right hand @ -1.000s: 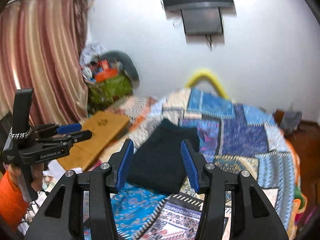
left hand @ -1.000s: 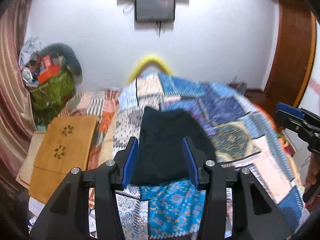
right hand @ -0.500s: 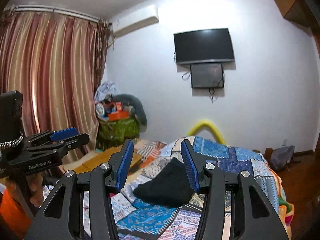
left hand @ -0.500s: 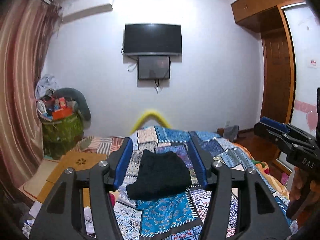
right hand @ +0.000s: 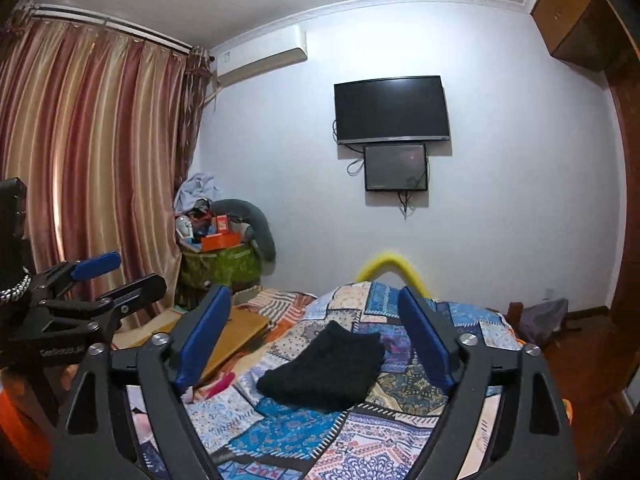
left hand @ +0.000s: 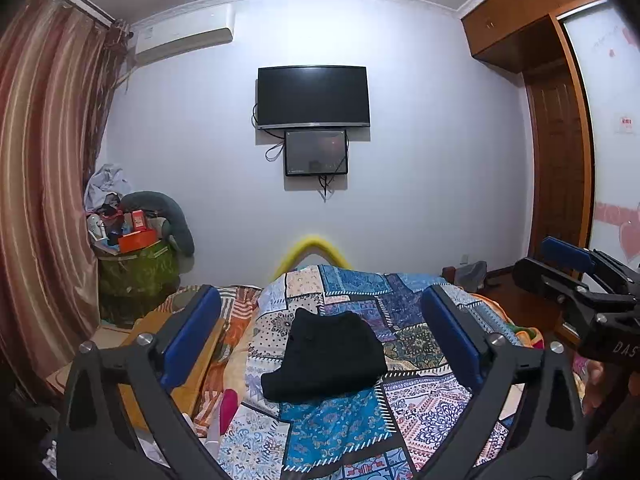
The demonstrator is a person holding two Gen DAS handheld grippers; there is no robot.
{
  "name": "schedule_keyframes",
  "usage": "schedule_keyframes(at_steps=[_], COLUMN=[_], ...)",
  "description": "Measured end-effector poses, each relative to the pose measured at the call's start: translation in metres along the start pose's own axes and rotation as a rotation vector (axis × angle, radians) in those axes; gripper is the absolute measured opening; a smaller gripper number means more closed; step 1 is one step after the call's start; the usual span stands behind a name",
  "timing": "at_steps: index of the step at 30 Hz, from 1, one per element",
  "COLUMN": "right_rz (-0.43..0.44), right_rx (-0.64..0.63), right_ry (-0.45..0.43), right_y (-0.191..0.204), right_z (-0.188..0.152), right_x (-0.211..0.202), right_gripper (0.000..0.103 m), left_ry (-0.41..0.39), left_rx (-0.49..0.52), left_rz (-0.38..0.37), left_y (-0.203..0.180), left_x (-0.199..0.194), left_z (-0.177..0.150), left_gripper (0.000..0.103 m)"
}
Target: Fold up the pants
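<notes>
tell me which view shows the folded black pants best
The left wrist view: the pants lie nearly centred between the open fingers, whole outline visible. The right wrist view shows them at a slant, still complete.

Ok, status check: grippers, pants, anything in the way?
Left gripper and right gripper open, just widened, empty. Black pants folded on patchwork bedspread, untouched. Nothing in the way.

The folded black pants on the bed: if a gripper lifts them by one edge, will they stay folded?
Probably not. The pants are soft cloth in loose layers, so they would likely sag and unfold. They look light. Pushed, they may bunch against the patchwork quilt rather than slide.
</notes>
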State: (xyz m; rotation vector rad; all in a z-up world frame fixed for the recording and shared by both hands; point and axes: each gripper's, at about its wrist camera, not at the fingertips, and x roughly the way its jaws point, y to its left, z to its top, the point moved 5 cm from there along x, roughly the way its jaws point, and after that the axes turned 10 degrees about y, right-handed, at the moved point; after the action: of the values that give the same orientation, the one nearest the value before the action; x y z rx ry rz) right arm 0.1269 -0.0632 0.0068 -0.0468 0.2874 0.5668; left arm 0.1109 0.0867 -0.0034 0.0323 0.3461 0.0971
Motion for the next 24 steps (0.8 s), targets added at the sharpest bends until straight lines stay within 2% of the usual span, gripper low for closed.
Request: schedule_keyframes(at_steps=[2,4,24], right_rz=[-0.006,-0.007,-0.027], right_rx=[0.008,0.016,0.015], right_ry=[0.006,0.006,0.032], right_y=[-0.001,-0.003,-0.006], right_z=[-0.002,-0.005,-0.015], right_x=[0.002,0.001,-0.001], right_gripper=[0.097,0.102,0.102], left_ry=[0.003,0.009,0.044], left_rx=[-0.005,-0.014,-0.047], left_rz=[-0.005,-0.014,-0.039], left_y=[0.0,0.001,0.011], left_x=[0.0,0.002,0.014], left_z=[-0.002,-0.003,-0.011], left_gripper=[0.102,0.103,0.103])
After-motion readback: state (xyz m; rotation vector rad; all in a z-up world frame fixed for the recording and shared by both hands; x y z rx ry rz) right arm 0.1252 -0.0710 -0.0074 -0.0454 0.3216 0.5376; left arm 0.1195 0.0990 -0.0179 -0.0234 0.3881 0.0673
